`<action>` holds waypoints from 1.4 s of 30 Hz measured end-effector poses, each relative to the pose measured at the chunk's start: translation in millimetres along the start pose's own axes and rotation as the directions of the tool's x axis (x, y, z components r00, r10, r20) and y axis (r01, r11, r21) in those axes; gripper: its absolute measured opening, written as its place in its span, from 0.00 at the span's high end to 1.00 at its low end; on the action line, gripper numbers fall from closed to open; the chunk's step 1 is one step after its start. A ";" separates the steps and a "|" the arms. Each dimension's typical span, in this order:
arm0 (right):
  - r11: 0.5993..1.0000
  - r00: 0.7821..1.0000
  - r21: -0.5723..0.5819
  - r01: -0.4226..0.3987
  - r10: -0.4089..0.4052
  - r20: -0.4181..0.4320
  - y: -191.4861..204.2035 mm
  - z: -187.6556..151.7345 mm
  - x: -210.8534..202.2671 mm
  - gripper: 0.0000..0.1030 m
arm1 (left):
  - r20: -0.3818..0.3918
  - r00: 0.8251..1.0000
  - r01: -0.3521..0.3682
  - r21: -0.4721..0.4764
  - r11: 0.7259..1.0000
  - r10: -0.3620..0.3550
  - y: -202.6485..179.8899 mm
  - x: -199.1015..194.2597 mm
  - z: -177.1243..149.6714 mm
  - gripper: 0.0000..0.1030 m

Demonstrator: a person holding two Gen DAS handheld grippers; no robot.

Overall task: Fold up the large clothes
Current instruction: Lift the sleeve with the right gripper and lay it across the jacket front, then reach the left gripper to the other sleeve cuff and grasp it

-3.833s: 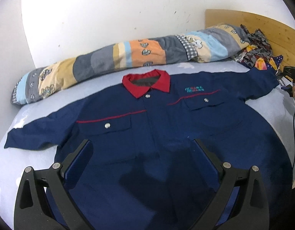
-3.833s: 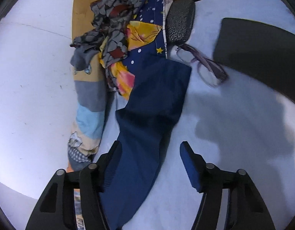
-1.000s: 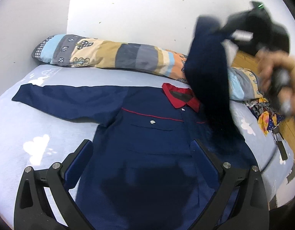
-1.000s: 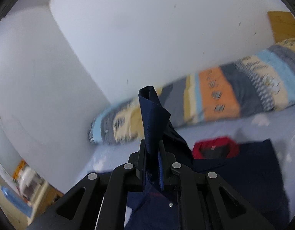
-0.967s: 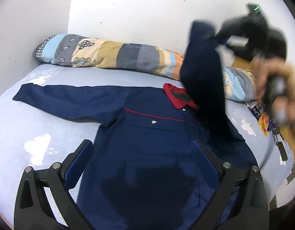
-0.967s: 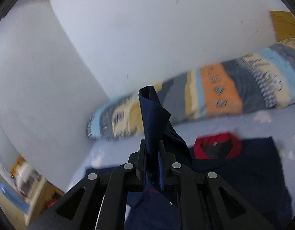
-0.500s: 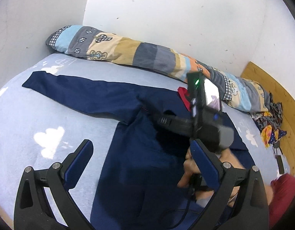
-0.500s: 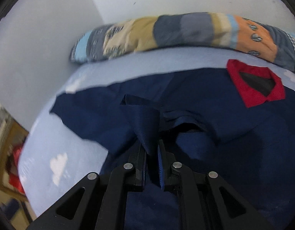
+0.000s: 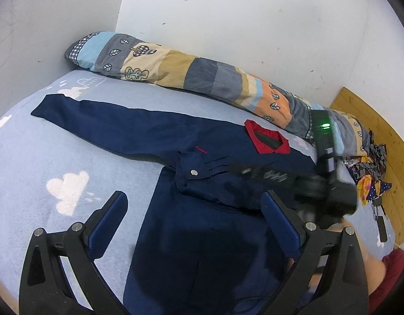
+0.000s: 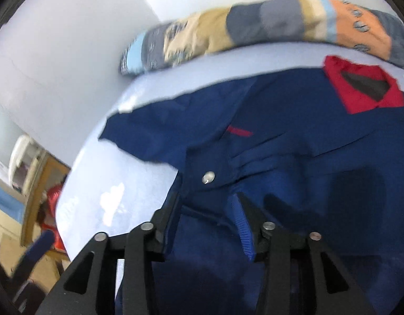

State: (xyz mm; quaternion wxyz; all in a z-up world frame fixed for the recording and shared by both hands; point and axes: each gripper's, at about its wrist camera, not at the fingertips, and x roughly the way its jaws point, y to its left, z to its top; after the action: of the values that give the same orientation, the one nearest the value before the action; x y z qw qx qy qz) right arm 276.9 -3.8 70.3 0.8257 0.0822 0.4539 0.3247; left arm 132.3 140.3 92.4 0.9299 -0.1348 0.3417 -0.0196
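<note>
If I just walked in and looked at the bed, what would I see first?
A big navy jacket spread flat on the pale blue bed sheet, with a bright red collar at its top. One sleeve cuff is folded across the chest, and the right gripper is opening around it. Behind, a long patchwork bolster lies along the white wall.
</note>
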 end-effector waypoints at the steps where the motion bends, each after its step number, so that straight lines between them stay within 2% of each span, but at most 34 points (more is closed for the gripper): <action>1: 1.000 0.999 0.016 0.027 -0.027 0.023 -8.4 1.3 -8.7 0.51 | 0.000 1.000 -0.003 0.002 1.000 0.003 -0.5 0.5 -0.2 0.01; 4: 0.987 0.988 0.076 0.141 -0.146 0.057 -46.5 4.0 -27.4 0.51 | -0.003 1.000 -0.011 -0.002 1.000 0.011 -0.9 2.5 0.1 0.01; 6: 0.949 0.953 0.111 0.294 -0.299 0.038 -75.5 1.4 -33.4 0.49 | -0.006 1.000 -0.017 -0.005 1.000 0.017 -1.2 4.6 0.3 0.01; 8: 0.928 0.939 0.161 0.335 -0.343 0.025 -98.7 -6.9 -37.8 0.49 | -0.012 1.000 -0.019 -0.006 1.000 0.019 -2.0 7.1 0.0 0.01; 11: 0.886 0.909 0.207 0.416 -0.407 -0.086 -131.8 -25.6 -24.8 0.50 | -0.022 1.000 -0.017 -0.008 1.000 0.017 -3.8 11.5 0.1 0.01; 14: 0.894 0.912 0.180 0.410 -0.404 -0.067 -132.0 -33.6 -22.6 0.48 | -0.028 1.000 -0.012 -0.005 1.000 0.012 -7.3 13.2 -0.1 0.01; 16: 0.915 0.931 0.174 0.364 -0.356 -0.077 -128.0 -33.5 -28.6 0.48 | -0.023 1.000 -0.013 0.000 1.000 0.013 -10.0 13.4 0.1 0.01; 19: 0.933 0.957 0.215 0.290 -0.288 -0.040 -124.5 -37.1 -55.7 0.49 | -0.016 1.000 -0.015 0.007 1.000 0.016 -13.4 13.0 0.7 0.01; 24: 0.953 0.974 0.211 0.215 -0.226 0.029 -111.7 -66.7 -115.7 0.49 | -0.032 0.999 -0.003 -0.005 1.000 0.003 -18.4 16.6 -1.7 0.01; 27: 0.956 0.961 0.166 0.240 -0.259 0.101 -105.0 -87.0 -156.4 0.44 | -0.043 0.999 -0.013 0.017 1.000 0.014 -25.9 20.4 -5.2 0.01; 29: 0.929 0.927 0.193 0.316 -0.345 0.147 -113.1 -100.0 -184.7 0.38 | -0.046 0.999 -0.022 0.026 0.999 0.023 -29.6 23.1 -6.5 0.01; 30: 0.917 0.917 0.216 0.335 -0.370 0.148 -119.9 -98.7 -190.9 0.38 | -0.049 0.998 -0.028 0.029 0.999 0.029 -31.4 25.1 -7.9 0.01; 33: 0.900 0.917 0.321 0.296 -0.362 0.167 -149.9 -93.5 -205.4 0.38 | -0.075 0.996 -0.042 0.058 0.997 0.047 -40.5 35.6 -13.1 0.01; 35: 0.866 0.906 0.395 0.306 -0.393 0.157 -166.8 -94.6 -205.8 0.38 | -0.083 0.994 -0.059 0.080 0.995 0.066 -47.0 41.5 -15.4 0.01; 37: 0.844 0.916 0.459 0.276 -0.377 0.141 -182.4 -95.3 -202.0 0.38 | -0.092 0.993 -0.072 0.092 0.993 0.081 -53.2 47.4 -16.9 0.01; 40: 0.836 0.922 0.479 0.268 -0.367 0.123 -189.6 -90.8 -190.8 0.38 | -0.105 0.990 -0.081 0.104 0.991 0.092 -62.3 55.5 -20.7 0.01; 42: 0.846 0.923 0.456 0.276 -0.366 0.120 -184.4 -88.9 -187.3 0.38 | -0.116 0.988 -0.087 0.122 0.989 0.102 -69.3 61.0 -24.0 0.01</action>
State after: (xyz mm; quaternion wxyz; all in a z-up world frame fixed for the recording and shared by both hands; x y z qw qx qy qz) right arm 220.0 -275.4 70.2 0.8713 0.2176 0.4353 0.0628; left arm 167.5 60.0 54.8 0.9134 -0.0626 0.4021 -0.0034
